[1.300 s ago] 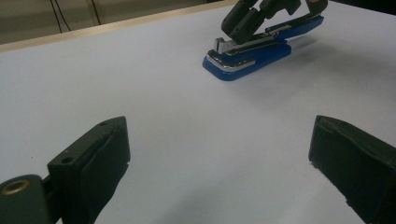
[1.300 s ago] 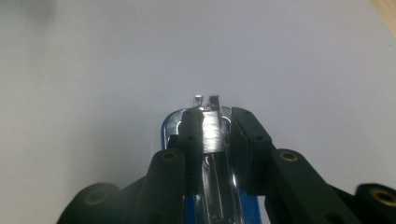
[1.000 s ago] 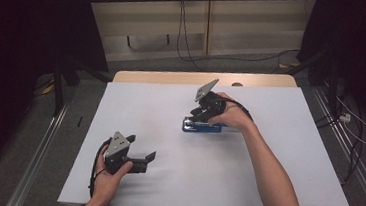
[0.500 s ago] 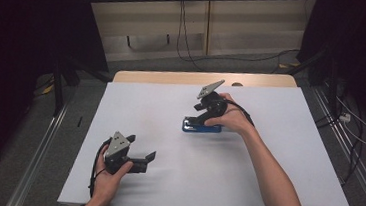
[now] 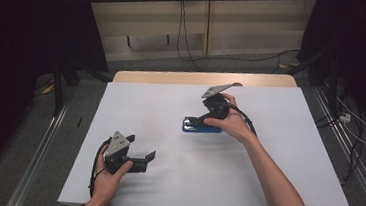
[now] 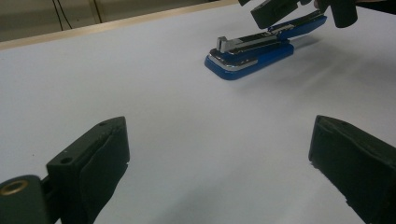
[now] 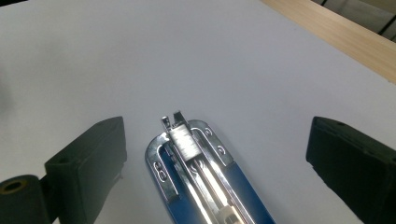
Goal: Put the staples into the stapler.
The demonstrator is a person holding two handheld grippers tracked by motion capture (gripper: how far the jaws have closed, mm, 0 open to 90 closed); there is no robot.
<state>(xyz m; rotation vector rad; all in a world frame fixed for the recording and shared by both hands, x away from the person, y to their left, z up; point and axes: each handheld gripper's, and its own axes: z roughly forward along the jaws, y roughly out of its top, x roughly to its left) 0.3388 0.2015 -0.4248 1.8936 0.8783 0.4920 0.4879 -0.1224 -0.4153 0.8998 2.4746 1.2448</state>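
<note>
A blue stapler [image 5: 196, 127] with a chrome base plate lies flat on the white table top [image 5: 276, 156], right of centre. My right gripper [image 5: 201, 119] hovers over its far end, pointing down at it. In the right gripper view the jaws have just been opening and stand wide on either side of the stapler [image 7: 201, 172], and the pads do not touch it. My left gripper [image 5: 147, 161] is held open near the front left of the table with nothing between its jaws. The left gripper view looks across the table at the stapler [image 6: 252, 53], its metal staple channel showing.
A wooden strip [image 5: 198, 78] runs along the table's far edge. Cables lie on the floor beyond it, and dark curtains hang on both sides. A metal rail [image 5: 41, 156] runs along the table's left side.
The right gripper's jaws have spread apart over the stapler, which stays flat on the table. The left hand and its gripper have not moved.
</note>
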